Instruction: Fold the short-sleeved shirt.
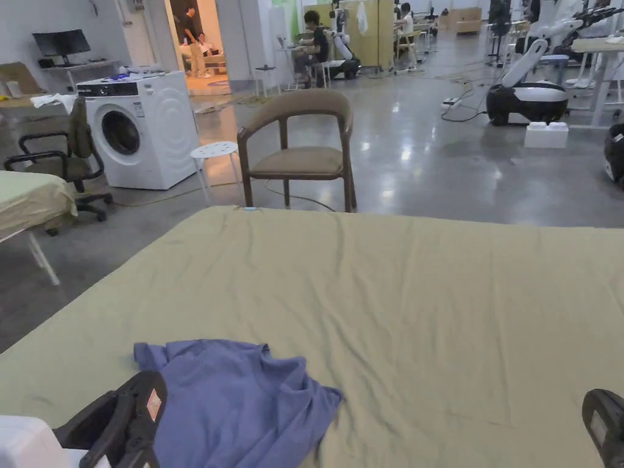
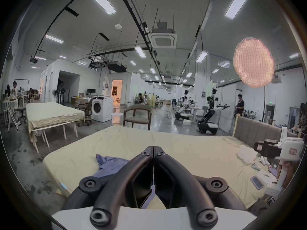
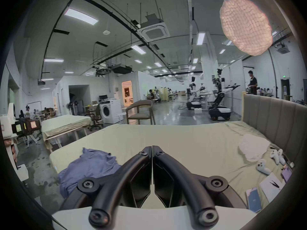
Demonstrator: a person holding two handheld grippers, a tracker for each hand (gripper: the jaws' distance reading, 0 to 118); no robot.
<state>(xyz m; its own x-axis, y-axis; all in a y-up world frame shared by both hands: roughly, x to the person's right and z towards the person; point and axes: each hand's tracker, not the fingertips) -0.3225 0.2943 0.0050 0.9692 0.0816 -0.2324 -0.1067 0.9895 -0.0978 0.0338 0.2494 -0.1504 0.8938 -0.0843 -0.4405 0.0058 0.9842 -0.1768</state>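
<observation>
A blue short-sleeved shirt (image 1: 237,402) lies crumpled on the olive-green bed sheet (image 1: 426,317), near its front left corner. The same shirt (image 2: 113,163) shows left of the jaws in the left gripper view, and the shirt (image 3: 89,165) lies lower left in the right gripper view. My left gripper (image 2: 153,148) is shut with nothing between its jaws, held above the sheet just right of the shirt. My right gripper (image 3: 152,147) is shut and empty too, raised over the sheet. In the head view the left gripper (image 1: 131,420) sits at the shirt's left edge, and the right gripper (image 1: 604,423) is at the bottom right corner.
A white cloth (image 3: 252,146), game controllers (image 3: 263,166), papers and a phone (image 3: 254,198) lie along the bed's right side by a grey headboard (image 3: 274,115). Beyond the far edge stand a wooden chair (image 1: 301,146), a small white stool (image 1: 214,150) and a washing machine (image 1: 143,128). Another table (image 2: 53,113) stands left.
</observation>
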